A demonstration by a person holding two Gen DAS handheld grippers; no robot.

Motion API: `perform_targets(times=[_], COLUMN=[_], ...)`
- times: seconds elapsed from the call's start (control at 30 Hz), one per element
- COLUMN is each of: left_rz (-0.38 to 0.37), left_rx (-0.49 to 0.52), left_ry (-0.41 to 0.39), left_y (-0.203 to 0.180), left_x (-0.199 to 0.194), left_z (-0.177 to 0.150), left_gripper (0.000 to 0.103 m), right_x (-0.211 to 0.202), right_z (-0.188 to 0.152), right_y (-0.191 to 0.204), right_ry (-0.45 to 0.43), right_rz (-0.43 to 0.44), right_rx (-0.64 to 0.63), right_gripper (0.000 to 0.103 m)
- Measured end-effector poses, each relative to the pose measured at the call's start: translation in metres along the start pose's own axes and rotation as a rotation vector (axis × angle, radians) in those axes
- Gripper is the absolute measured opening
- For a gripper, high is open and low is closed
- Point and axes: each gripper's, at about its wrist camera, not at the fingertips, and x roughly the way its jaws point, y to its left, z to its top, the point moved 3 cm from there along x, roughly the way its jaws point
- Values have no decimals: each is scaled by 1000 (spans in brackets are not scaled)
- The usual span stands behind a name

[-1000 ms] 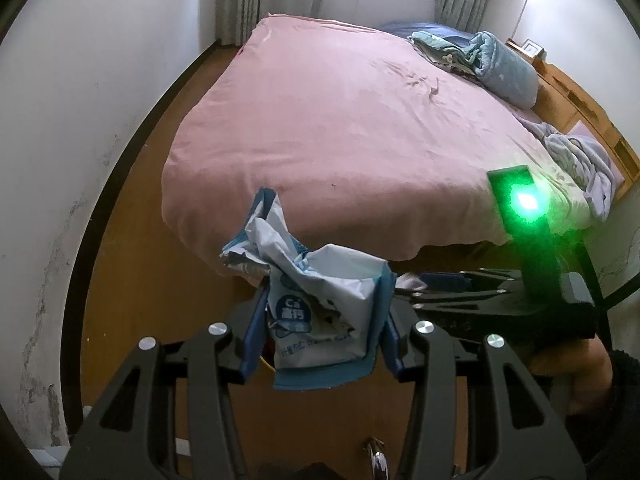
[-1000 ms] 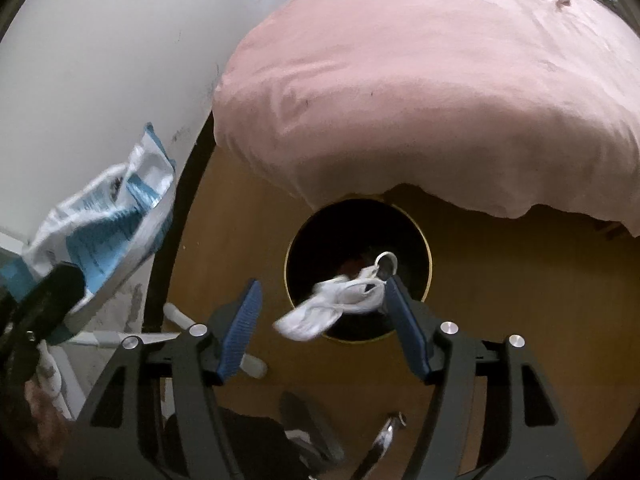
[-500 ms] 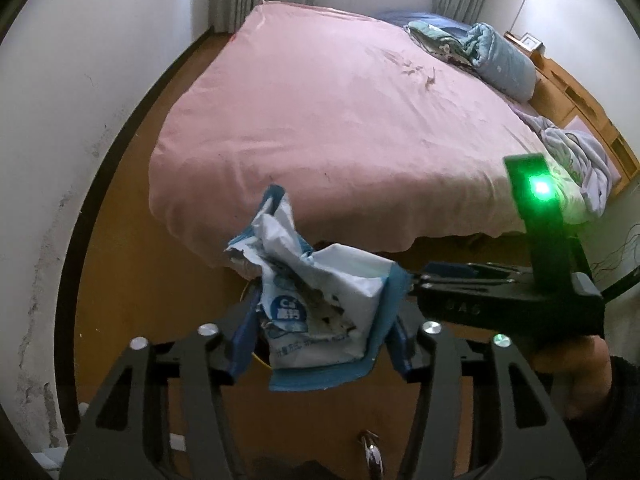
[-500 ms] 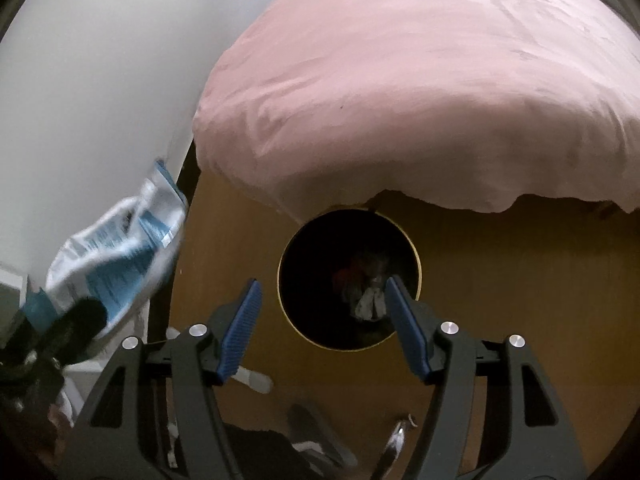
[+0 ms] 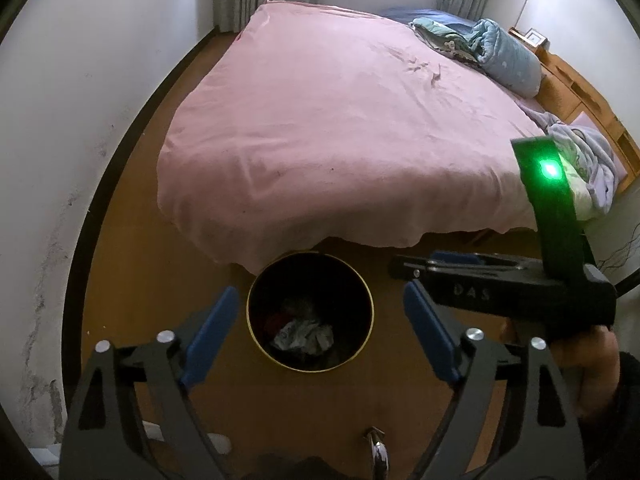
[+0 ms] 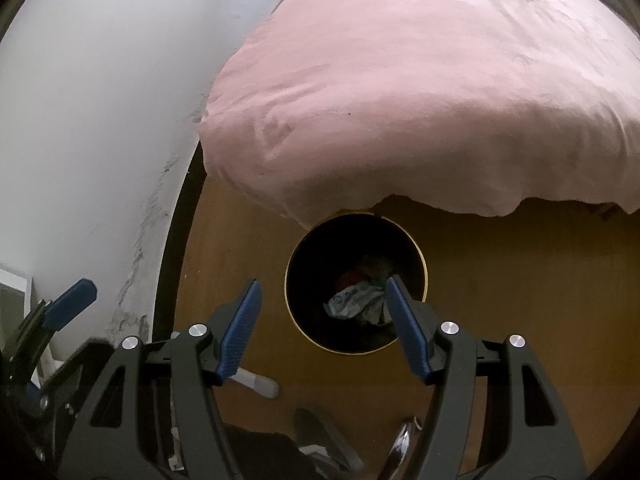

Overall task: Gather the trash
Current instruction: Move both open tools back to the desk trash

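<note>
Your left tool [image 5: 316, 334] now gapes wide and empty above the black bin [image 5: 256, 300]; the crumpled blue-and-white wrapper [image 5: 302, 332] it clamped half a second ago lies inside the bin, its print unreadable. Your right tool [image 6: 322, 328] is also spread apart, holding nothing. "DAS" shows on its body. The pink bed [image 5: 340, 120] overhangs the bin's rim.

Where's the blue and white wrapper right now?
In both wrist views the crumpled blue and white wrapper lies at the bottom of the round black bin, on the wood floor at the foot corner of the pink bed.
</note>
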Motion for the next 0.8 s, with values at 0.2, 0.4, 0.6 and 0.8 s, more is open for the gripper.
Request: perform_targets(times=[0.2, 0.4, 0.6, 0.8], left_rz=[24, 100, 359, 602], left_rx=[-91, -216, -397, -652], left_ry=[-87, -214, -295, -324], left_y=[10, 40, 102, 151], left_x=[-64, -181, -305, -410], left_z=[-4, -44, -145, -289], left_gripper=[96, 96, 96, 96], right_x=[-33, -69, -108, -125], right_z=[-4, -27, -86, -196], right_y=[19, 87, 209, 368], right_ry=[-91, -132, -108, 52], right_rz=[9, 76, 277, 522], right_rx=[-61, -231, -496, -840], right_gripper=[79, 80, 80, 80])
